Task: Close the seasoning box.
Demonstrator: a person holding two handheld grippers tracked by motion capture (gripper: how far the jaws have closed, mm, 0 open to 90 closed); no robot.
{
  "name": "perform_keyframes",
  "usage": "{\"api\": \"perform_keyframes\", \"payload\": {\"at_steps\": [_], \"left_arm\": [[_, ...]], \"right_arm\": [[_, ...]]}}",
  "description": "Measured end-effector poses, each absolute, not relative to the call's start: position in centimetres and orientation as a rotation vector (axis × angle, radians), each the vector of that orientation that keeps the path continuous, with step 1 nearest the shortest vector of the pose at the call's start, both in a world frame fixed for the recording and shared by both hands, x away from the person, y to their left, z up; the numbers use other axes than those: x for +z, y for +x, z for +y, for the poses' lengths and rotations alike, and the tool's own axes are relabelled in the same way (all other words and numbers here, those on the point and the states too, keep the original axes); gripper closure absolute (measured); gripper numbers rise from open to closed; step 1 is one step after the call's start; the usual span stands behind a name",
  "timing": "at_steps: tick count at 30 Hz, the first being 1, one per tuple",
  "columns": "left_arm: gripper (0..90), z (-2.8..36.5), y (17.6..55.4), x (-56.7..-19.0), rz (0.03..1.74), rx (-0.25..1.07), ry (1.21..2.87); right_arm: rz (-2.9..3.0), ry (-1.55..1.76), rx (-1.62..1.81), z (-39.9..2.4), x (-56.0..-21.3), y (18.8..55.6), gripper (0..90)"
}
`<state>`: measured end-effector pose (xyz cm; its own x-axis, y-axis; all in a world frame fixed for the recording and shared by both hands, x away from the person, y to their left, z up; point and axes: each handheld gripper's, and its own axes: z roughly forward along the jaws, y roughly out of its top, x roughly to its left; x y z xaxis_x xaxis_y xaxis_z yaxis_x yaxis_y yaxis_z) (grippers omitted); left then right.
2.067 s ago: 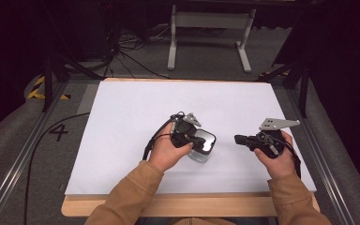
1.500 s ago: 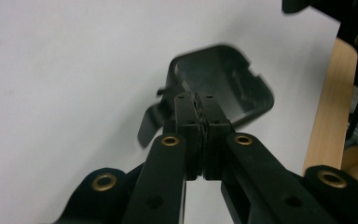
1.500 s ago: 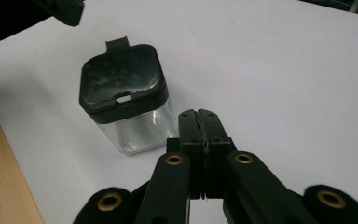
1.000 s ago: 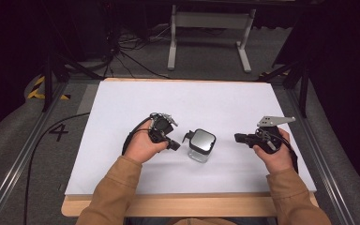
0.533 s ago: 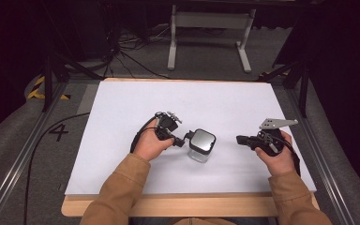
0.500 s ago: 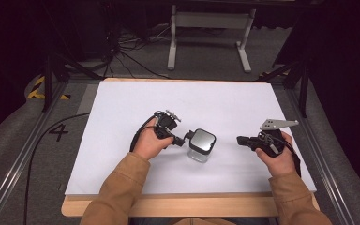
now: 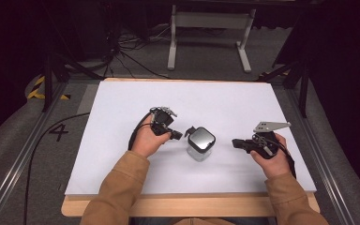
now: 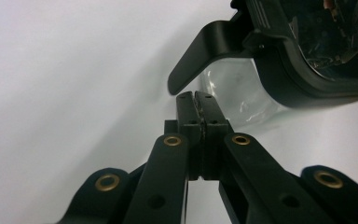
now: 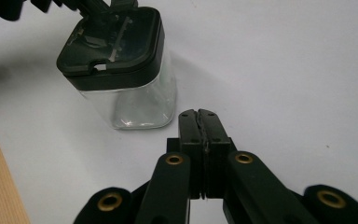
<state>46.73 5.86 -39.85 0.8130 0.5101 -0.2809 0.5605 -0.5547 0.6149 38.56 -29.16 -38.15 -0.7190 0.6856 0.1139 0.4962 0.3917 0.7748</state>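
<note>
Lab or recording studio: white-topped table (image 7: 122, 140) on grey carpet (image 7: 18, 140), black curtains around it, metal stand (image 7: 211, 33) and loose cables (image 7: 131, 47) behind the table, floor marked "4" (image 7: 58, 132) left of it.

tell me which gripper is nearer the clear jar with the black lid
Left. The left gripper has its closed tips just beside the jar, by the lid's flipped-up tab. The right gripper sits farther off on the jar's other side, also closed.
</note>
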Motion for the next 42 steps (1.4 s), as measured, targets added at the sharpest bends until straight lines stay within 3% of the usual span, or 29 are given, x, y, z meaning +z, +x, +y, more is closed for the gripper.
{"api": "perform_keyframes", "payload": {"at_steps": [15,42], "left_arm": [[90.0,13.2,42.8,-37.7,0.944,0.023,2.145],[90.0,13.6,42.3,-37.0,0.933,0.034,2.13]], "right_arm": [[2.59,0.926,1.168,-24.5,-40.9,42.2,90.0],[2.745,0.848,1.073,-21.9,-40.7,40.0,90.0]]}}
